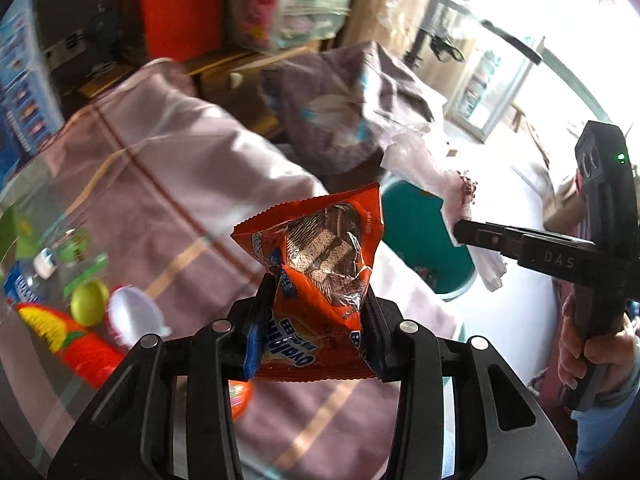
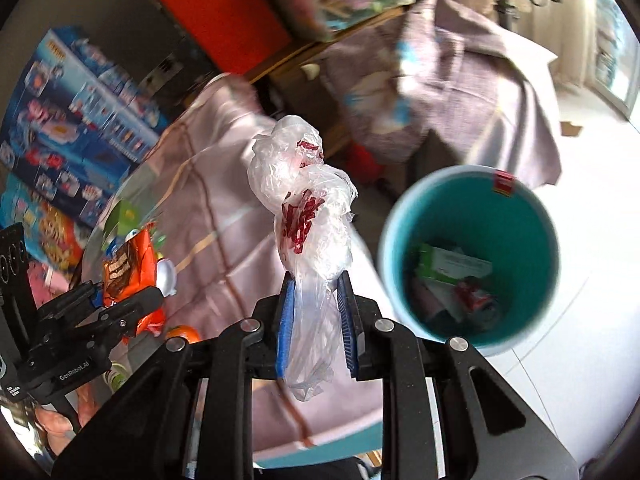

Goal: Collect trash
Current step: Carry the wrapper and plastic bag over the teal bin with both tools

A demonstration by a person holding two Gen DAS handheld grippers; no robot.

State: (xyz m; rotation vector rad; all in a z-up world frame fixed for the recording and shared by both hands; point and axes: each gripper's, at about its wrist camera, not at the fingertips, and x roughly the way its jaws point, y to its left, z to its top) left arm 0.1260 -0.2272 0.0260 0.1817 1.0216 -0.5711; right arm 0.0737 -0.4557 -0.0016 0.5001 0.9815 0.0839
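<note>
Cloth-covered bench (image 2: 224, 216) at centre, bin (image 2: 468, 204) right of frame. Left gripper (image 1: 316, 312) fingers clamp the wrapper (image 1: 316, 256); right gripper (image 2: 316, 320) fingers pinch the plastic bag (image 2: 308, 216). Best to centre each over the bin's opening before letting go.

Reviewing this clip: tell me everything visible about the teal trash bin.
The teal trash bin is a round, open-topped bucket, apparently plastic, teal inside with a paler rim, standing upright on the white floor beside the cloth-covered table. A small red sticker sits on its far rim. Inside lie a green-and-white carton, a red wrapper and other scraps. Neither gripper touches it; in the left wrist view it is partly hidden.
</note>
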